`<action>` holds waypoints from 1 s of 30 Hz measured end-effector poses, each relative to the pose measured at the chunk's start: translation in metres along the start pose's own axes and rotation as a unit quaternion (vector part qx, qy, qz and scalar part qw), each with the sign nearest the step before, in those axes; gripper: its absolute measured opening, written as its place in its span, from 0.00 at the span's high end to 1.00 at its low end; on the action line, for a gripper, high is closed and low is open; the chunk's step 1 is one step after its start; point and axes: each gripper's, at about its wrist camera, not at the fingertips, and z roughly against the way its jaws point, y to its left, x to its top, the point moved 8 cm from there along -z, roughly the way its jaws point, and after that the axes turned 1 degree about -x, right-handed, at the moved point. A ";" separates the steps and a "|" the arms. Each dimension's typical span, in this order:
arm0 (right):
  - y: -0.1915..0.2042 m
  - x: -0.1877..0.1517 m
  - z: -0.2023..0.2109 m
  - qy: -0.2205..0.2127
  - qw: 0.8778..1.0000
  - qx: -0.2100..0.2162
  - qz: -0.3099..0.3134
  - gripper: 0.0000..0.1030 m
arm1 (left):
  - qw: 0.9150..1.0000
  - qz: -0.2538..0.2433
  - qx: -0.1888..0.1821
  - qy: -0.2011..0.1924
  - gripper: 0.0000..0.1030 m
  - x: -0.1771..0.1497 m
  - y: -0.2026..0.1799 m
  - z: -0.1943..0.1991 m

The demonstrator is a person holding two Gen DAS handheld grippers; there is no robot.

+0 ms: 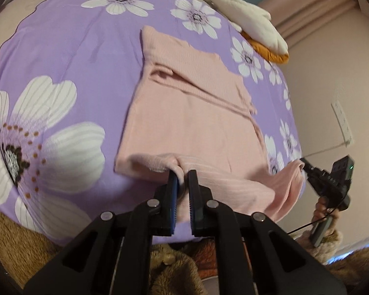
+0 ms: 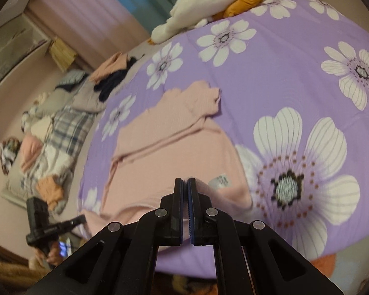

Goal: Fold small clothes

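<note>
You are pinching the near hem of the pink garment with both tools: the left gripper is clamping a small bunch of hem cloth between its blue pads, and the right gripper is sitting with its fingers closed almost flat together on the hem's other corner, beside the white care label.

Starting at your fingertips, the risk I am judging is slippage. The right gripper seems to be holding only a thin lip of knit, so a quick pull toward the far side could be dragging that corner free and leaving the fold lopsided. The left grip is bunching the cloth, so a crease could be carrying into the fold. If your two hands are travelling unevenly, the hem is likely to be landing skewed against the upper part. Lifting too little could also be dragging the body of the garment across the purple flowered bedspread and rumpling the sleeves already laid over it.

The garment is a ribbed pale pink top, lying near the bedspread's near edge, its hem toward you and slightly raised, its neck pointing toward the far edge. The sleeves are lying folded across the chest in soft ridges.

Further off, a white and orange plush toy is resting at the far edge, well apart.
</note>
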 end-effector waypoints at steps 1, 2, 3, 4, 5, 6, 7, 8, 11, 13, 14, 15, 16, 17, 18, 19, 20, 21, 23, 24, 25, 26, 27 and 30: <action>-0.004 0.005 -0.003 -0.003 1.000 -0.005 -0.005 0.95 | 1.000 0.005 0.000 -0.004 0.93 0.006 0.002 0.000; -0.010 0.011 -0.010 -0.005 1.000 -0.014 -0.012 0.95 | 1.000 0.009 -0.001 -0.006 0.94 0.011 0.005 0.000; -0.013 0.014 -0.013 -0.004 1.000 -0.019 -0.015 0.95 | 1.000 0.017 0.000 -0.007 0.94 0.016 0.007 -0.002; -0.016 0.018 -0.019 -0.002 1.000 -0.025 -0.018 0.95 | 1.000 0.024 0.003 -0.008 0.94 0.023 0.011 -0.005; -0.020 0.020 -0.027 0.001 0.999 -0.033 -0.021 0.95 | 1.000 0.028 0.009 -0.009 0.94 0.029 0.015 -0.009; -0.023 0.023 -0.035 0.006 0.999 -0.040 -0.022 0.95 | 0.999 0.032 0.015 -0.010 0.95 0.034 0.019 -0.013; -0.027 0.023 -0.043 0.011 0.998 -0.049 -0.024 0.95 | 0.999 0.033 0.020 -0.010 0.95 0.038 0.022 -0.017; -0.031 0.024 -0.048 0.016 0.998 -0.057 -0.026 0.95 | 0.999 0.034 0.021 -0.010 0.95 0.041 0.026 -0.017; -0.041 0.025 -0.068 0.033 0.996 -0.081 -0.033 0.95 | 0.999 0.041 0.024 -0.003 0.98 0.051 0.035 -0.031; -0.046 0.026 -0.076 0.037 0.994 -0.095 -0.034 0.95 | 0.998 0.044 0.036 0.000 0.98 0.056 0.041 -0.039; -0.048 0.026 -0.078 0.038 0.994 -0.098 -0.035 0.95 | 0.998 0.046 0.040 0.002 0.98 0.058 0.044 -0.042; -0.050 0.026 -0.079 0.039 0.993 -0.102 -0.036 0.95 | 0.998 0.047 0.042 0.005 0.98 0.060 0.046 -0.045; -0.051 0.026 -0.079 0.040 0.993 -0.105 -0.036 0.95 | 0.998 0.048 0.045 0.008 0.98 0.061 0.048 -0.048; -0.053 0.026 -0.080 0.041 0.993 -0.106 -0.037 0.95 | 0.998 0.048 0.046 0.009 0.98 0.062 0.049 -0.050; -0.056 0.027 -0.081 0.041 0.992 -0.108 -0.042 0.95 | 0.998 0.047 0.046 0.011 0.98 0.063 0.050 -0.052; -0.059 0.028 -0.080 0.040 0.992 -0.113 -0.046 0.95 | 0.998 0.047 0.049 0.010 0.98 0.064 0.051 -0.053; -0.062 0.029 -0.081 0.038 0.991 -0.117 -0.049 0.95 | 0.997 0.049 0.053 0.008 0.98 0.066 0.054 -0.053; -0.064 0.031 -0.080 0.036 0.990 -0.123 -0.051 0.95 | 0.997 0.054 0.056 0.006 0.98 0.068 0.057 -0.053; -0.068 0.034 -0.074 0.027 0.989 -0.133 -0.054 0.95 | 0.996 0.063 0.057 0.004 0.94 0.071 0.059 -0.053; -0.069 0.037 -0.068 0.021 0.989 -0.138 -0.055 0.95 | 0.996 0.064 0.057 0.001 0.94 0.073 0.060 -0.049; -0.070 0.039 -0.067 0.017 0.988 -0.139 -0.056 0.95 | 0.996 0.060 0.059 -0.002 0.94 0.075 0.058 -0.047; -0.072 0.041 -0.061 0.013 0.988 -0.140 -0.056 0.95 | 0.997 0.054 0.061 -0.006 0.92 0.076 0.057 -0.044; -0.072 0.042 -0.054 0.009 0.989 -0.138 -0.055 0.95 | 0.997 0.047 0.063 -0.010 0.90 0.077 0.055 -0.040; -0.073 0.040 -0.044 0.005 0.989 -0.139 -0.048 0.74 | 0.997 0.028 0.072 -0.018 0.69 0.076 0.051 -0.030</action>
